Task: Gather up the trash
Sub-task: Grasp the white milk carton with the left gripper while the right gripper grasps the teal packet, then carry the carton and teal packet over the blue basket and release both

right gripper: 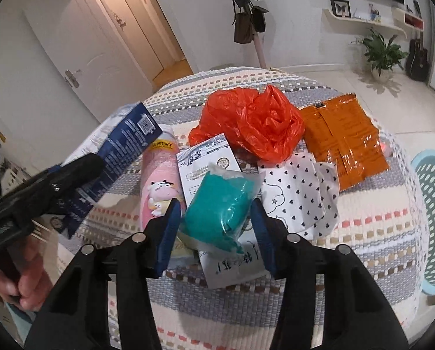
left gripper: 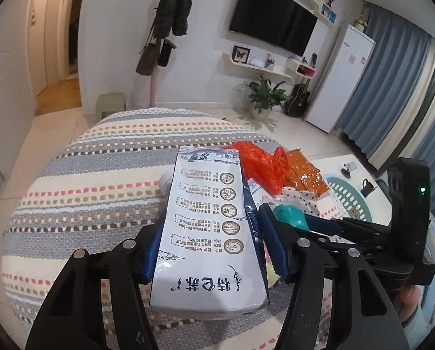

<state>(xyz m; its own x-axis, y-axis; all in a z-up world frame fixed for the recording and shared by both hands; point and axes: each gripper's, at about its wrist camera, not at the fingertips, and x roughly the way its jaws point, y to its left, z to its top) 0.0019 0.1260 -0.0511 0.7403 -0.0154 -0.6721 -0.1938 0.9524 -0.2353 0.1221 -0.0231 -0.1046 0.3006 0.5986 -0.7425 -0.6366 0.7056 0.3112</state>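
My left gripper is shut on a white and blue milk carton and holds it above the striped cloth; the carton also shows in the right wrist view. My right gripper is open, its jaws on either side of a teal item in a clear bag, not pressing it. That bag lies on a second white carton. Around it lie a pink bottle, an orange plastic bag, an orange foil packet and a white heart-print wrapper.
The striped cloth covers a round table. A teal perforated basket stands at the right edge of the table, also in the left wrist view. Behind are a door, a coat stand, a potted plant and a white fridge.
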